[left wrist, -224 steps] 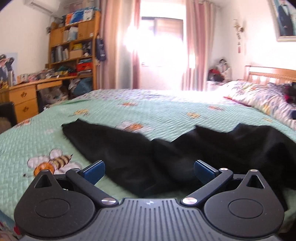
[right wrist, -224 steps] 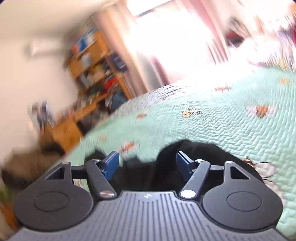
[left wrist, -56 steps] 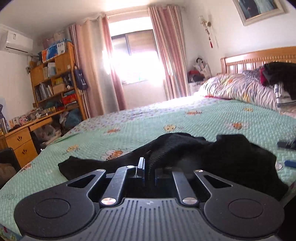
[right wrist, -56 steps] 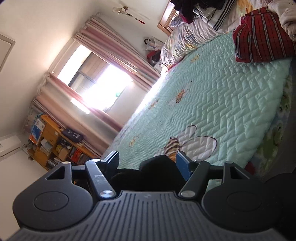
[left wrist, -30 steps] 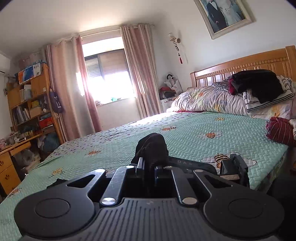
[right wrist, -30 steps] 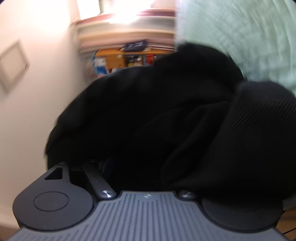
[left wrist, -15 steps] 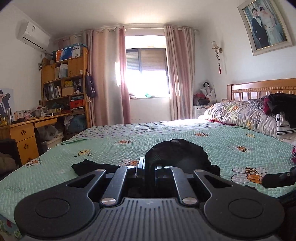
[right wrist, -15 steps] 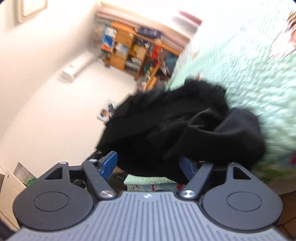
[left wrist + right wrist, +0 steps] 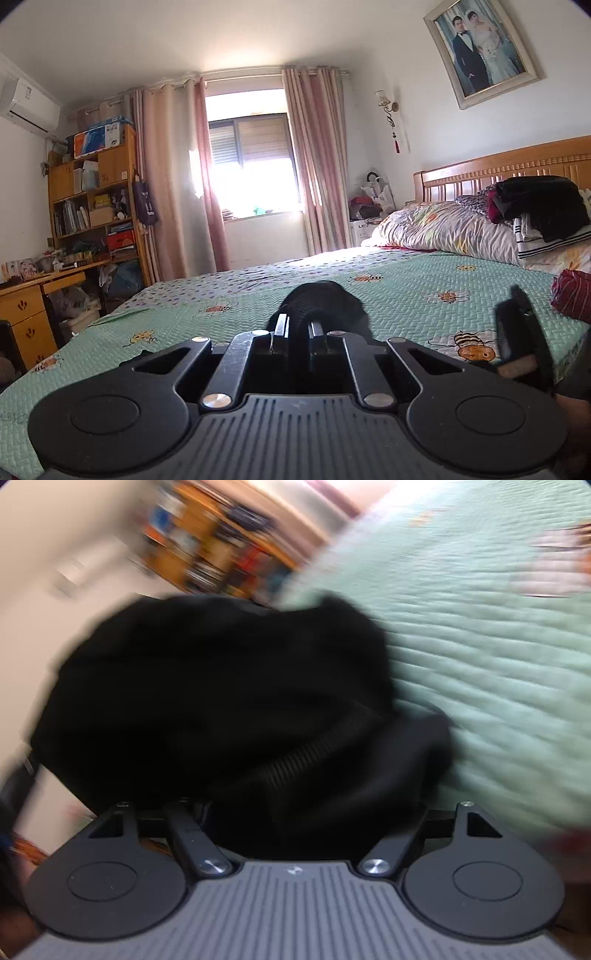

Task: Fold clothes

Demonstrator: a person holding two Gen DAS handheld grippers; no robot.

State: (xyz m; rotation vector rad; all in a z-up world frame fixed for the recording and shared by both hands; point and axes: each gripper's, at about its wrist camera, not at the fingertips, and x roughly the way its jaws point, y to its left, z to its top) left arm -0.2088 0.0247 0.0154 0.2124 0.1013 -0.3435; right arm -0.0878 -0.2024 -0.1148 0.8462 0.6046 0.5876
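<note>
- Bed [image 9: 258,295]: one, green quilt with bee print, takes up most of the left wrist view; one wooden headboard [image 9: 498,166] at the far right end.
- Pillow [image 9: 443,229]: one floral pillow by the headboard, with a stack of clothes [image 9: 535,210] on top; exact number in the stack can't be told. One red striped item [image 9: 572,299] lies near the right bed edge.
- Black garment [image 9: 221,701]: one, the task's thing. It is bunched up over the near edge of the bed, between the two grippers; in the left wrist view a hump of it [image 9: 325,299] rises right past the fingertips.
- Handling, as a judgement: soft, limp knit, light, sags wherever unsupported, not fragile or slippery. A ribbed band [image 9: 314,753] shows in the right wrist view; that hem or cuff is the best hold, since a thicker edge gives a firm pinch and a straight line for the fold.
- Left gripper [image 9: 295,328]: one, clenched on a fold of the black garment, cloth pinched between the closed fingers.
- Right gripper [image 9: 295,812]: one, jaws stand wide with the garment bulging between them; view is blurred and the pads are hidden by cloth, so can't tell if it grips or only cradles.
</note>
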